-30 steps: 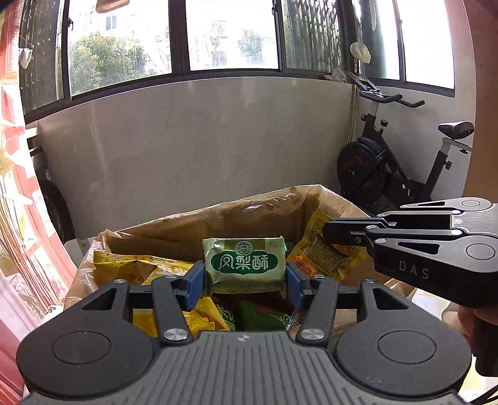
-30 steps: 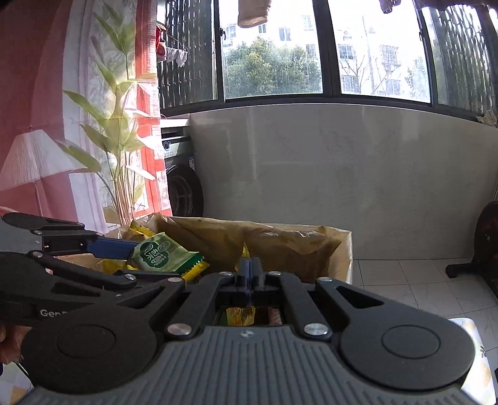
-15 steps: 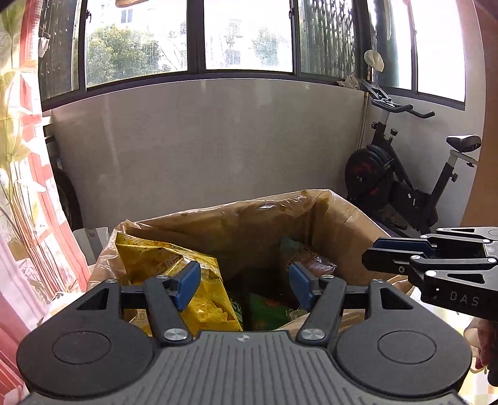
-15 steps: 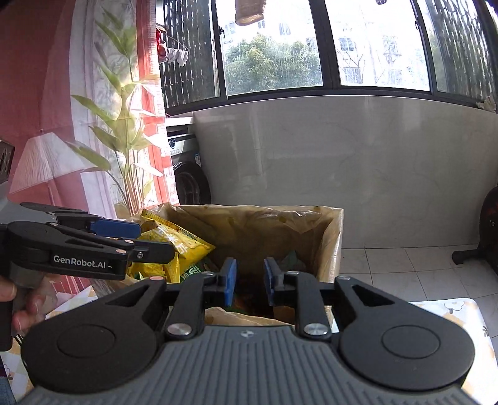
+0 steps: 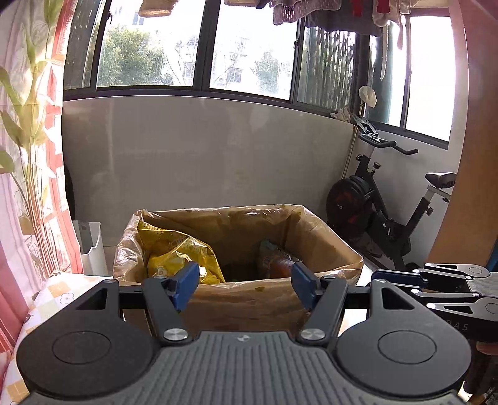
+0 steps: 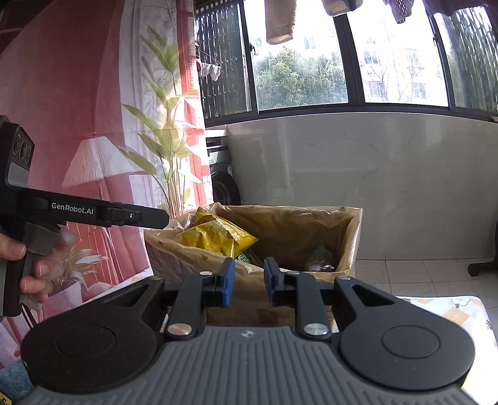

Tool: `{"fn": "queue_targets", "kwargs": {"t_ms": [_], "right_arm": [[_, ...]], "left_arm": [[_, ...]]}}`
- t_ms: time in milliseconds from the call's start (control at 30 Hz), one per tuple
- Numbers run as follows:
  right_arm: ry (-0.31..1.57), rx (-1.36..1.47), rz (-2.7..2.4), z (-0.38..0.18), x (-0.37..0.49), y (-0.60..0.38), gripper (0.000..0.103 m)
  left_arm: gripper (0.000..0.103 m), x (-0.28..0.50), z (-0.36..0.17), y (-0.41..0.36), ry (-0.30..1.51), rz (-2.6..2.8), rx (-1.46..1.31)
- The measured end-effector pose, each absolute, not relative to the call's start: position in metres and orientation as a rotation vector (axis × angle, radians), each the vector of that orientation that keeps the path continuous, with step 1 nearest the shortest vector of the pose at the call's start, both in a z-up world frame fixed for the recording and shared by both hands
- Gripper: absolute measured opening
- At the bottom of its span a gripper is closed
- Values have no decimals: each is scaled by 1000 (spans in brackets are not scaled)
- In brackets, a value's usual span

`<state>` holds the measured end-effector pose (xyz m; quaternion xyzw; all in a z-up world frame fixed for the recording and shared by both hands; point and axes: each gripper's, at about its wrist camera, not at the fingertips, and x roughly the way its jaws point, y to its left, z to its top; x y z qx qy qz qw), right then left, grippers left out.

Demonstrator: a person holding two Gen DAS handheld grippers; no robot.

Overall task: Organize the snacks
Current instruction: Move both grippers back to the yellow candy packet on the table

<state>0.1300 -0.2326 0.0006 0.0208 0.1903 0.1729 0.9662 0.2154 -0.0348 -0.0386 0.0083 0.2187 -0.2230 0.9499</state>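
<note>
Facing the lined snack box (image 5: 274, 299), left tool (image 5: 246, 282) wide open and empty, right tool (image 6: 248, 282) narrowly parted after just opening, empty, yellow bag (image 5: 177, 249) ahead-left

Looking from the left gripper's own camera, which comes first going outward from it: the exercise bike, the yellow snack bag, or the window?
1. yellow snack bag, just ahead, left side of the lined box.
2. exercise bike, farther back on the right.
3. window, behind the wall, farthest.

We are on a home's enclosed balcony: an exercise bike (image 5: 386, 215) in the corner, laundry (image 5: 314, 14) hanging above the windows (image 6: 351, 56), a washing machine (image 6: 222, 174) and a printed curtain (image 6: 93, 124).
</note>
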Motion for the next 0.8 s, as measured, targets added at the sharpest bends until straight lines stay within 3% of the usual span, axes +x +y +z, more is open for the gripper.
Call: {"fn": "queue_targets", "kwargs": {"t_ms": [233, 400, 667, 800], "right_arm": [[510, -23, 330, -46, 118, -230, 26], [675, -114, 274, -105, 125, -231, 53], [826, -385, 242, -176, 126, -217, 53], [839, -363, 273, -178, 135, -215, 61]], "left_arm": [[67, 209, -86, -28, 553, -439, -19], [67, 216, -123, -24, 647, -397, -47], [67, 225, -155, -14, 701, -378, -71], [66, 225, -163, -10, 715, -355, -94]]}}
